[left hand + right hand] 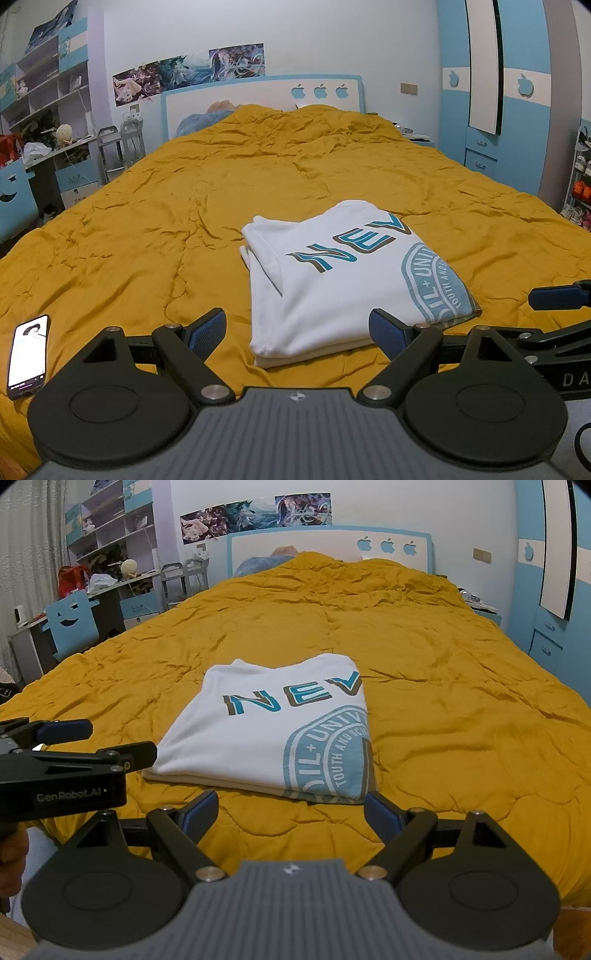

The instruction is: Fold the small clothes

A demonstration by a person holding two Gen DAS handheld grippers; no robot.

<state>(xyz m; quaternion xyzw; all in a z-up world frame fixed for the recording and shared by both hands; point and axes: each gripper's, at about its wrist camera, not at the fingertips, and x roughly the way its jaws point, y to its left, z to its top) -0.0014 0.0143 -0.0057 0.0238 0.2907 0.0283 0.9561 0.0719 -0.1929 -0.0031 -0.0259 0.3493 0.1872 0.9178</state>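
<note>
From where I'm driving, the fold looks finished: one white T-shirt lies as a compact rectangle, layers stacked, printed front up, on the yellow quilt of the bed, toward the near end. I see only this single garment in either view, so I judge nothing is left to fold, though more clothes could sit outside what the cameras catch.

Both tongs are spread wide and pinching nothing. The left tongs hang just short of the shirt's near edge, their right pad overlapping the shirt's corner in that view; I can't tell from this angle whether it touches the cloth or hovers above it. The right tongs sit just before the near edge by the round blue emblem, apart from the fabric as far as I can see.

Count: one shirt, two tongs, and one phone with its screen lit, lying on the quilt well to the left of the shirt. If anything remains, it is pulling both tongs clear.
</note>
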